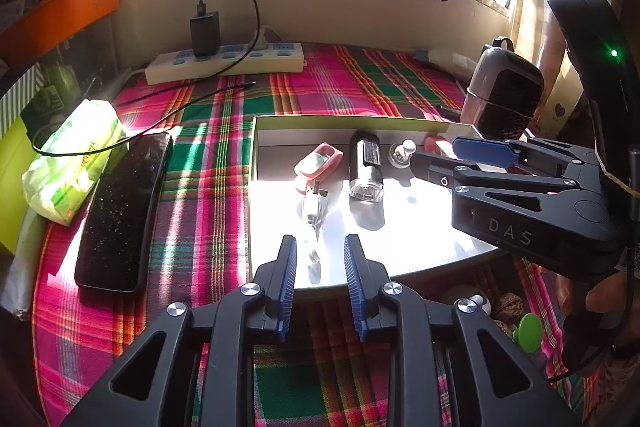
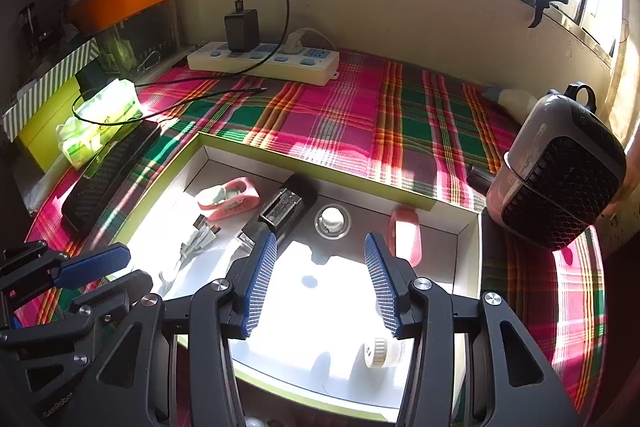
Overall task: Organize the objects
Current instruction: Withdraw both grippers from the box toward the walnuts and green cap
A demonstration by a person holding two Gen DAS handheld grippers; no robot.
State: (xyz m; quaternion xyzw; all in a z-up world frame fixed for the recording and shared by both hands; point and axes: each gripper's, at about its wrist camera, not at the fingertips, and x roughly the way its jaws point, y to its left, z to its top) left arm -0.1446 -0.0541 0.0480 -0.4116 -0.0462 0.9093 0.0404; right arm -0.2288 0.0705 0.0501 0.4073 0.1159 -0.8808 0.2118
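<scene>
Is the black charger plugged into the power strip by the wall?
Yes, the black charger stands upright in a socket of the white power strip by the wall, with its cable looping up from the top.

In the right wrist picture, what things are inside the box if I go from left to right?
Pink clip → black torch-like cylinder → round silver-rimmed knob → pink oblong case. The white cable overlaps the clip's span, so I skip it.

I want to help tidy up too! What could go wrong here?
1. The left gripper and right gripper hang open and close together over the shallow white box, so they might bump.
2. The white cable lies loose in the box and could snag a finger.
3. Sun glare on the box floor could hide the small white cap.
</scene>
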